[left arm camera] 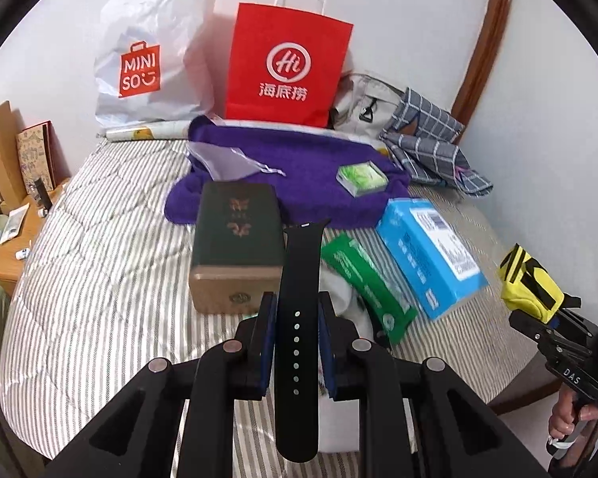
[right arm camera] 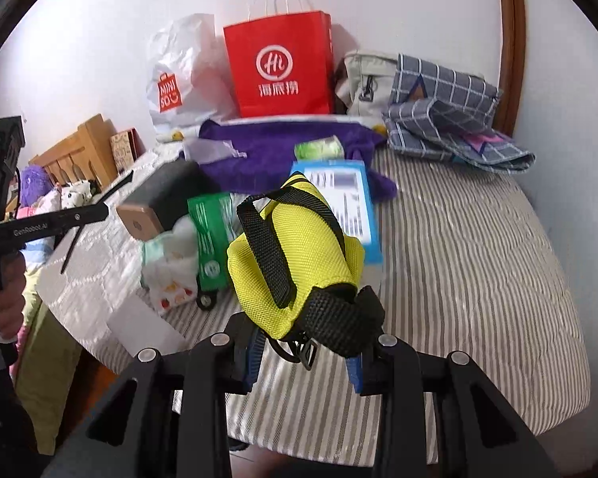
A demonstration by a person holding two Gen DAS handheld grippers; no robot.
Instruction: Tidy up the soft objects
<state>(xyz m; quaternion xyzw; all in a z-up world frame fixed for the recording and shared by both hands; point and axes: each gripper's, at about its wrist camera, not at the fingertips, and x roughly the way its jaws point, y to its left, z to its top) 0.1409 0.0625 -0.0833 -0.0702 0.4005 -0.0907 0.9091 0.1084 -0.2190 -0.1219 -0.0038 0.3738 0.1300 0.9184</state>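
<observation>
Black perforated rubber watch strap (left arm camera: pixel 299 318) pinched upright between left gripper (left arm camera: pixel 295 310) blue pads, above striped quilted bed (left arm camera: pixel 99 279); yellow mesh pouch with black webbing straps (right arm camera: pixel 295 255) clamped between right gripper (right arm camera: pixel 307 342) fingers, lifted over bed.

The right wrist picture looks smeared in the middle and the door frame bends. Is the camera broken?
Probably not. In the right wrist view the blue box label and red bag lettering are smeared, likely motion; the yellow pouch in the right gripper stays sharp. In the left wrist view the watch strap is crisp; fisheye lenses curve the door frame.
</observation>
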